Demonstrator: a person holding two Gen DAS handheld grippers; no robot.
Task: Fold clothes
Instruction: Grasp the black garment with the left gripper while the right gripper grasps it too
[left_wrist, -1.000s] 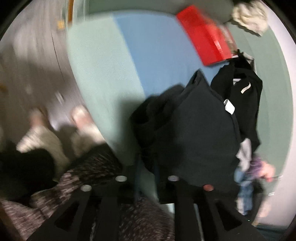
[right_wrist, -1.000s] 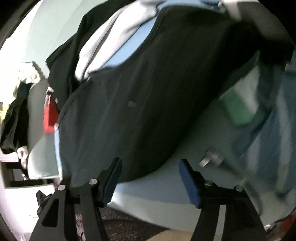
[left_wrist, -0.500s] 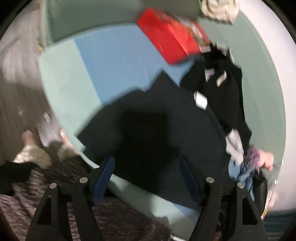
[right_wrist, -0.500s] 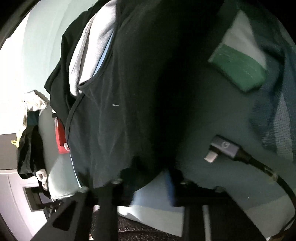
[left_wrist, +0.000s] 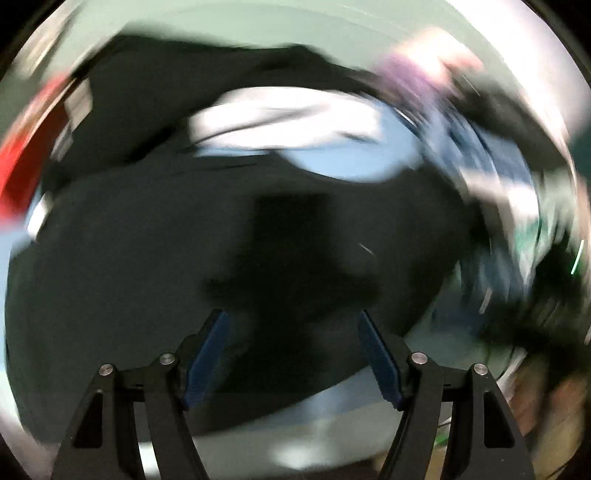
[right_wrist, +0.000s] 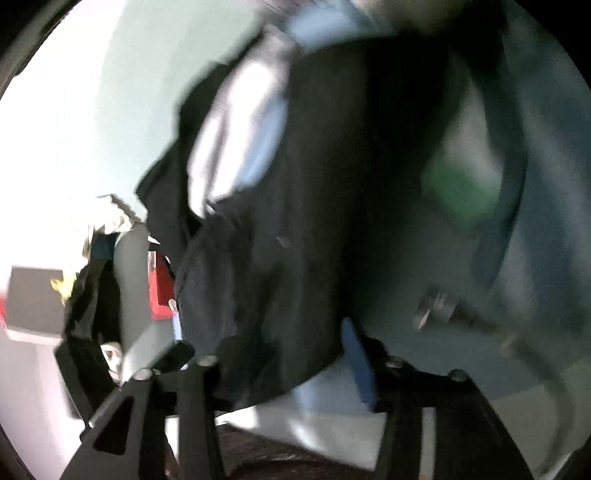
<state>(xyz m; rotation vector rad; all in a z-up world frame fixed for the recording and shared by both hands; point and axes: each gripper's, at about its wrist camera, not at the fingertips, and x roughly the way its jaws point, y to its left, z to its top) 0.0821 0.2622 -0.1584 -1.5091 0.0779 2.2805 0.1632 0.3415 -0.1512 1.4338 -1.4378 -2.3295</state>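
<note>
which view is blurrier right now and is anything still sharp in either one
Left wrist view: blurrier, the pile beyond the dark spread-out garment smears in arcs, yet the left tool stays crisp and a dark shadow lies on the cloth. Right wrist view: softer blur, bright glare at left, and the opening right tool has the garment's edge between its fingers.

My left tongs (left_wrist: 293, 354) have swung over the black shirt (left_wrist: 147, 258) and now stand spread; my right tongs (right_wrist: 273, 354), clamped before, are opening around its edge.
</note>
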